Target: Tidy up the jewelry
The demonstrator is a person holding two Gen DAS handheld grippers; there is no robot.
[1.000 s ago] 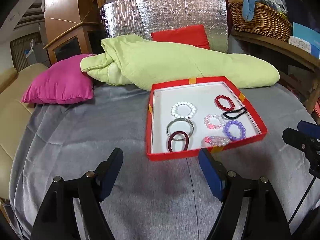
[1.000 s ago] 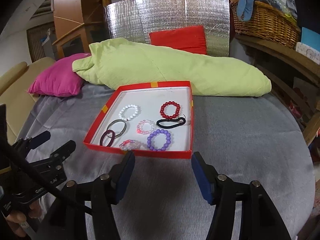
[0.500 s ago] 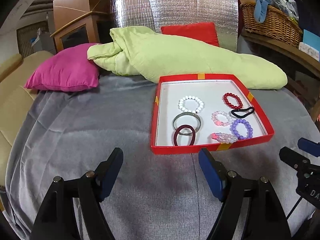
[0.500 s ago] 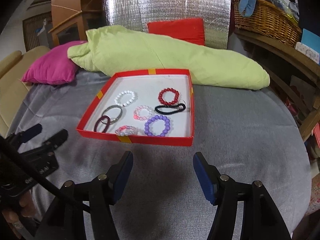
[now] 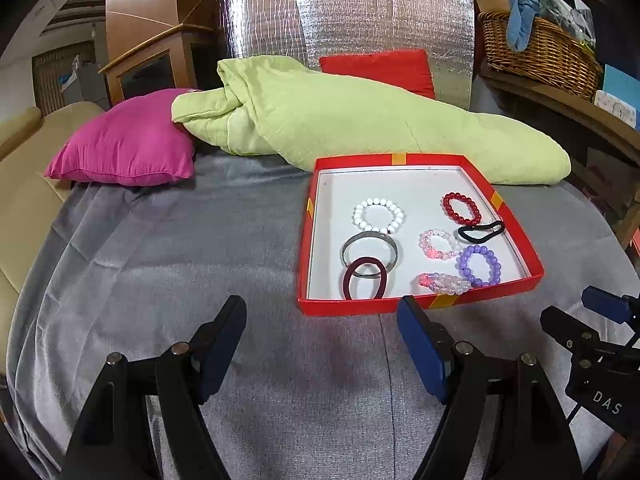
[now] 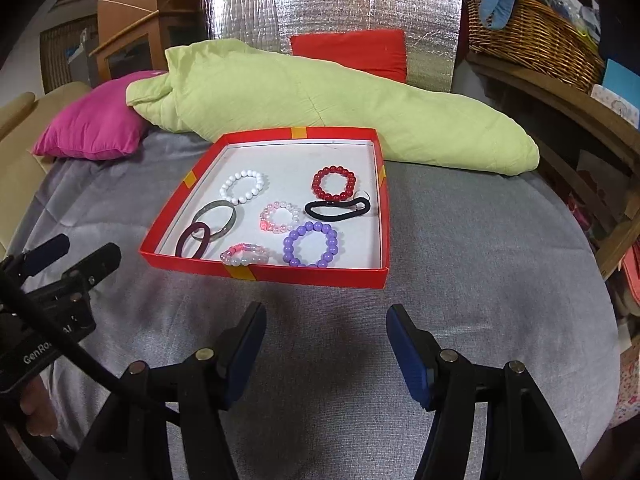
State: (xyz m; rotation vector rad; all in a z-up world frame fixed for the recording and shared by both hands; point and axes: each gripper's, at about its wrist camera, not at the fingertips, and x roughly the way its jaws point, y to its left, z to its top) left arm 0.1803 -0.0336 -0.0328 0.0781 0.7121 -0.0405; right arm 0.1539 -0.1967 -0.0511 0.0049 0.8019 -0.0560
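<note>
Nearest you, your left gripper (image 5: 320, 338) stands with its blue-padded jaws spread apart and nothing between them, above the grey cloth cover (image 5: 168, 280). Your right gripper (image 6: 325, 338) is likewise parted and empty, just short of the near wall of the shallow red cardboard tray with a white floor (image 6: 280, 274). Each tool shows at the edge of the other's view.

Inside the tray, front row as seen from the right wrist: a maroon elastic hair tie (image 6: 193, 240) lying over the edge of a silver metal bangle (image 6: 216, 218), a clear-and-pink beaded bracelet (image 6: 244, 256) against the near wall, and a purple beaded bracelet (image 6: 311, 244). Middle: a pale pink beaded bracelet (image 6: 281, 216) and a black elastic hair tie (image 6: 338, 208), the latter touching a red beaded bracelet (image 6: 334, 183). A white beaded bracelet (image 6: 243, 187) lies towards the far left.

Behind the tray: a rolled light-green quilt (image 6: 300, 96), a magenta cushion (image 6: 90, 130) at its left end, then a red cushion (image 6: 352, 52) against a silver foil panel (image 6: 320, 4). A wicker basket (image 6: 528, 40) sits on the wooden shelf far right.
</note>
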